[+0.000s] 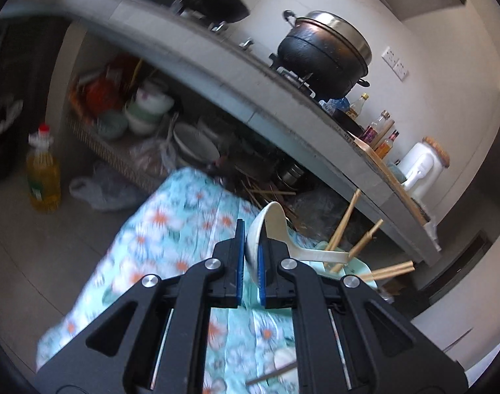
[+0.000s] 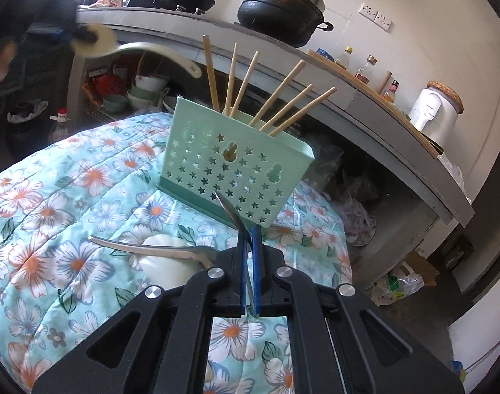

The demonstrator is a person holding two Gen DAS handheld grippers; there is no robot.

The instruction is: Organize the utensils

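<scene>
My left gripper is shut on the bowl of a cream ceramic spoon, held in the air with its handle pointing right toward the mint utensil holder. The same spoon shows blurred at upper left in the right wrist view. My right gripper is shut on a metal spoon that points up in front of the mint star-holed holder. Several wooden chopsticks stand in the holder. Another metal spoon lies over a white ceramic spoon on the floral cloth.
A grey counter runs behind the holder with black pots, sauce bottles and a white appliance. Bowls and bags fill the shelf below it. An oil bottle stands on the floor at left.
</scene>
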